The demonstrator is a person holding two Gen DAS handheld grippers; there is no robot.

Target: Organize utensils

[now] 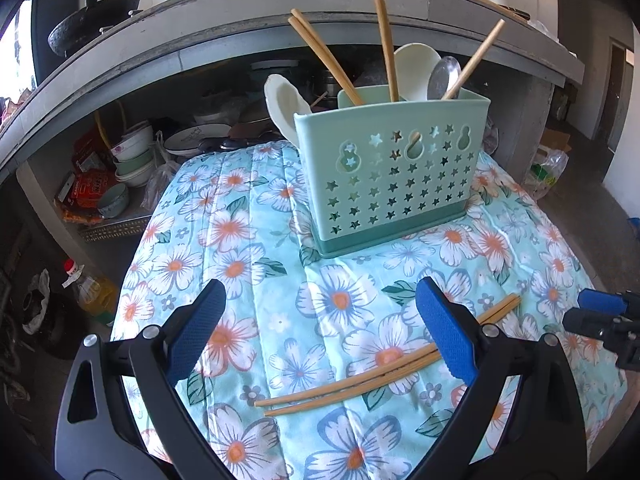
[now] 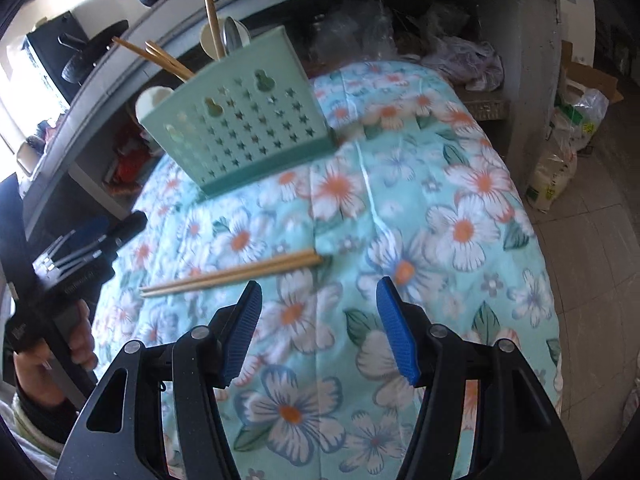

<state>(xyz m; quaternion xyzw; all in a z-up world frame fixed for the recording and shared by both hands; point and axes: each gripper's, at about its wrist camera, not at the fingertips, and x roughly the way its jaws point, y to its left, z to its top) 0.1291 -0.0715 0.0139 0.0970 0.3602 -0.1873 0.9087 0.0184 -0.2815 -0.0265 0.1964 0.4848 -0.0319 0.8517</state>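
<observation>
A mint green utensil holder (image 1: 394, 174) with star holes stands on the floral cloth; it also shows in the right wrist view (image 2: 244, 120). It holds several wooden chopsticks (image 1: 324, 56), two white spoons (image 1: 286, 102) and a metal spoon (image 1: 442, 76). A pair of wooden chopsticks (image 1: 360, 380) lies flat on the cloth, also in the right wrist view (image 2: 232, 274). My left gripper (image 1: 320, 332) is open and empty above the cloth, with the loose pair passing under its right finger. My right gripper (image 2: 318, 328) is open and empty, just short of that pair's thick end.
The floral cloth (image 1: 248, 240) covers a small table that drops off on all sides. Behind is a grey concrete shelf (image 1: 132, 40) with pans on top and bowls (image 1: 132, 160) below. An oil bottle (image 1: 90, 288) stands on the floor left. Bags (image 2: 560, 148) sit on the floor right.
</observation>
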